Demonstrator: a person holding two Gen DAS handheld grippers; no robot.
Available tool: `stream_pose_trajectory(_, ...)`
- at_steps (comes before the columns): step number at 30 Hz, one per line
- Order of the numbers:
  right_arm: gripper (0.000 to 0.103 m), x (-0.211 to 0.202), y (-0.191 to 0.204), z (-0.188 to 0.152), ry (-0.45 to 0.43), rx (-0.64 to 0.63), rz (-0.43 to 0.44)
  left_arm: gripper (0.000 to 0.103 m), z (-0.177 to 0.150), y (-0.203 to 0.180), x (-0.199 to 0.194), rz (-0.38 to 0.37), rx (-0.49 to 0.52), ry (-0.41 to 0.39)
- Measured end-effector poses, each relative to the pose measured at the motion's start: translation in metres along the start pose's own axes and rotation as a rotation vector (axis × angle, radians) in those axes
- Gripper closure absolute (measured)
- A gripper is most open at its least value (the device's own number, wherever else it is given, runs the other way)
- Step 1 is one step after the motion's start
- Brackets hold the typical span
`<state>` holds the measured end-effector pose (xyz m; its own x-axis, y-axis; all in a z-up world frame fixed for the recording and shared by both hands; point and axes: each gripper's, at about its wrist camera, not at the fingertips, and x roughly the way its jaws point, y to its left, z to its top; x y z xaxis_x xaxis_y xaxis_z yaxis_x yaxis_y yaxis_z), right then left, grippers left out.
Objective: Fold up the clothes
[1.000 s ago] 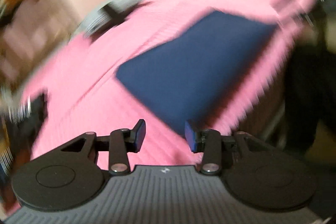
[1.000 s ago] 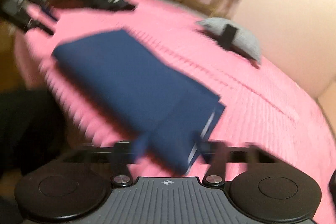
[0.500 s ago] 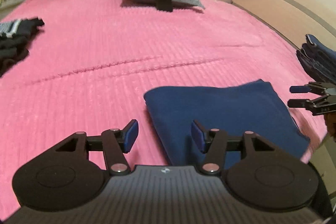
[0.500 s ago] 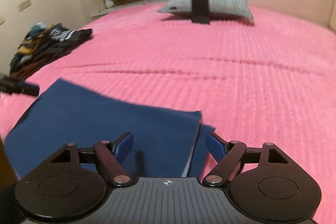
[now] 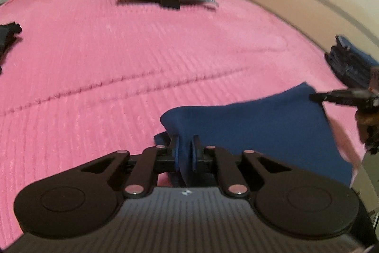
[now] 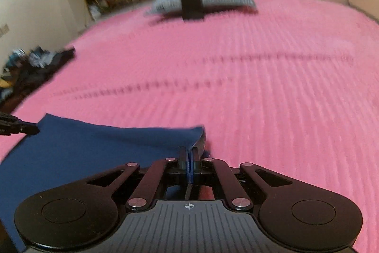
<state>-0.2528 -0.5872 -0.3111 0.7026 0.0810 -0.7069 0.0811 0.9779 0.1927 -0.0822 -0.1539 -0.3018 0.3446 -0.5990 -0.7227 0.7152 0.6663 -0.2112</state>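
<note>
Navy cloth [image 5: 260, 125], folded flat, lies at the near edge of the pink bed [image 5: 118, 63]. The left gripper [image 5: 184, 153] has its jaws clamped on one near corner, and the right gripper [image 6: 191, 166] is pinched tight on the other, so the edge lifts evenly between them. Holding both corners likely lets the piece be folded again or carried whole. A dark stack [image 5: 348, 63] sits at the bed's right edge, a loose pile [image 6: 30, 68] at its left.

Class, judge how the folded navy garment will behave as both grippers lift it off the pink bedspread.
The navy garment is probably floppy: it sags between the left gripper and right gripper. Likely light, since only corners are pinched. Its folded layers may slip apart.
</note>
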Motion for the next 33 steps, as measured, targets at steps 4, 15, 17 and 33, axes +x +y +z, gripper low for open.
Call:
stream_pose_trajectory(4,0.103,-0.009,-0.008,-0.014,0.028,0.022,-0.041,0.093,-0.003,0.007,0.016,0.011,-0.031,0.049)
stream_pose_trajectory(15,0.084,-0.070,-0.008,-0.047,-0.030,0.156,0.130,0.076,-0.006,-0.014,-0.021,0.139,0.042,-0.017)
stream_pose_trajectory(17,0.054,-0.071,0.006,-0.054,-0.027,0.170,0.196,0.076,-0.008,-0.031,-0.035,0.157,0.101,-0.030)
stream_pose_trajectory(33,0.055,-0.051,0.094,-0.100,0.105,-0.099,0.235,0.070,-0.040,-0.077,-0.021,0.086,0.282,0.054)
